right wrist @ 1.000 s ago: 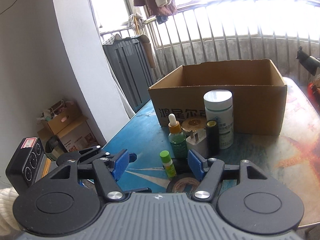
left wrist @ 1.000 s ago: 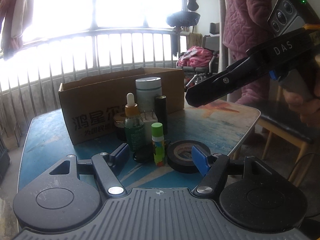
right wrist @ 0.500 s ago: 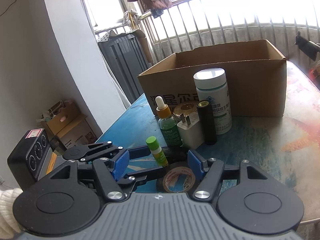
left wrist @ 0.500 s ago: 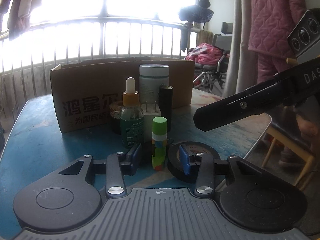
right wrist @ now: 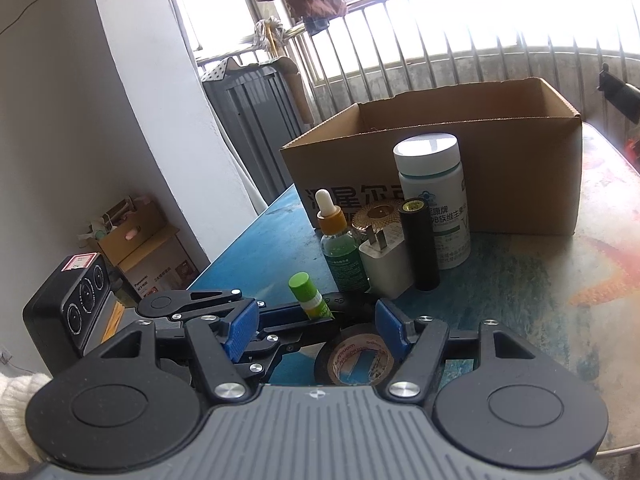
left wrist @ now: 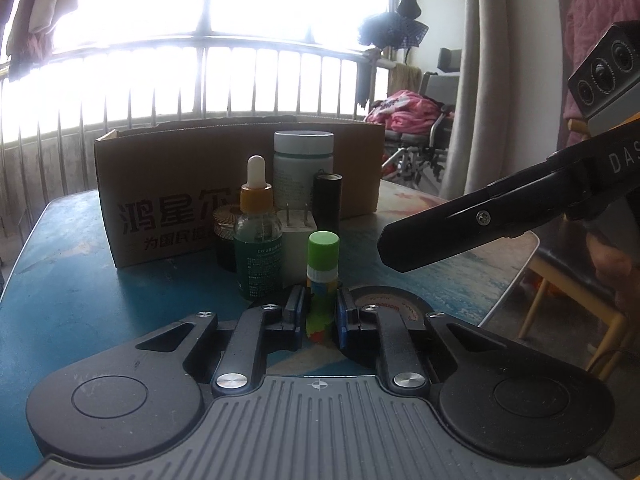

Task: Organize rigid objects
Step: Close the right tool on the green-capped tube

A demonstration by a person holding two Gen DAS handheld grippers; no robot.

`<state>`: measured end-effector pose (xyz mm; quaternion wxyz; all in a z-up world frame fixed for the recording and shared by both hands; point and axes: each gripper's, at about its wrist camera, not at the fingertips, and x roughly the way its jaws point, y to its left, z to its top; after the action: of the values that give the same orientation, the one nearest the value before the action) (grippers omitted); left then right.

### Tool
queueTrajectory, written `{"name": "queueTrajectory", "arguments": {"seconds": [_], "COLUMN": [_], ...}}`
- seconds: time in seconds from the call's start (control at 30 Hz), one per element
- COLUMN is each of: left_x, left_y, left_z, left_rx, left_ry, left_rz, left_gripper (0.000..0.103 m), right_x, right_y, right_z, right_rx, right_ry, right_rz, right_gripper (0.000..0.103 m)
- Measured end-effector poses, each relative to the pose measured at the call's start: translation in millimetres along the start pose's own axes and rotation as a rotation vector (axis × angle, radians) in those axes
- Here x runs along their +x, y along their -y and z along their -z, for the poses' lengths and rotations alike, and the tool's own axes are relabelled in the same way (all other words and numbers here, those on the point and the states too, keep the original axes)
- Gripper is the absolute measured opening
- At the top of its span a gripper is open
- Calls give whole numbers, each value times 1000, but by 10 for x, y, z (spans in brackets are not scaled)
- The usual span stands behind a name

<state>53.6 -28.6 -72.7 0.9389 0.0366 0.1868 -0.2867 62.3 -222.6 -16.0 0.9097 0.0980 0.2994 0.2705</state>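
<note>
Left claw (left wrist: 319, 312): closed on green-capped tube (left wrist: 322, 280), upright between its pads, long axis vertical, on the tabletop (left wrist: 72, 280).
Right claw (right wrist: 316, 330): open, empty; tape roll (right wrist: 358, 360) just beneath.
Cardboard box (left wrist: 168, 184): straight ahead, beyond the bottles; the left claw has the tube for it.

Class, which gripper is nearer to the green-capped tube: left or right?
Left. The left gripper is shut on the green-capped tube; the right gripper stands open just behind it, over the tape roll.
</note>
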Motion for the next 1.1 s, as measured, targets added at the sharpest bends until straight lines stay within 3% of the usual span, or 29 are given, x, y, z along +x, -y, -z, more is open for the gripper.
{"name": "queueTrajectory", "arguments": {"seconds": [0.23, 0.5, 0.6, 0.63, 0.67, 1.1], "left_x": [-49, -86, -91, -98, -103, -304], "left_y": [31, 113, 103, 91, 76, 119], "left_z": [-21, -6, 8, 16, 23, -115], "left_rx": [19, 66, 62, 58, 51, 116], "left_ry": [11, 17, 16, 17, 18, 38], "left_rz": [7, 22, 11, 16, 22, 32], "left_gripper": [15, 15, 15, 15, 15, 15], "right_x": [13, 122, 172, 187, 183, -12], "right_y": [-82, -125, -72, -71, -84, -289], "right_z": [3, -3, -13, -12, 2, 24], "right_rx": [-25, -36, -14, -32, -56, -133], "right_ry": [-10, -22, -32, -43, -35, 12], "right_rz": [-54, -52, -59, -61, -51, -33], "right_gripper": [60, 54, 36, 22, 17, 15]}}
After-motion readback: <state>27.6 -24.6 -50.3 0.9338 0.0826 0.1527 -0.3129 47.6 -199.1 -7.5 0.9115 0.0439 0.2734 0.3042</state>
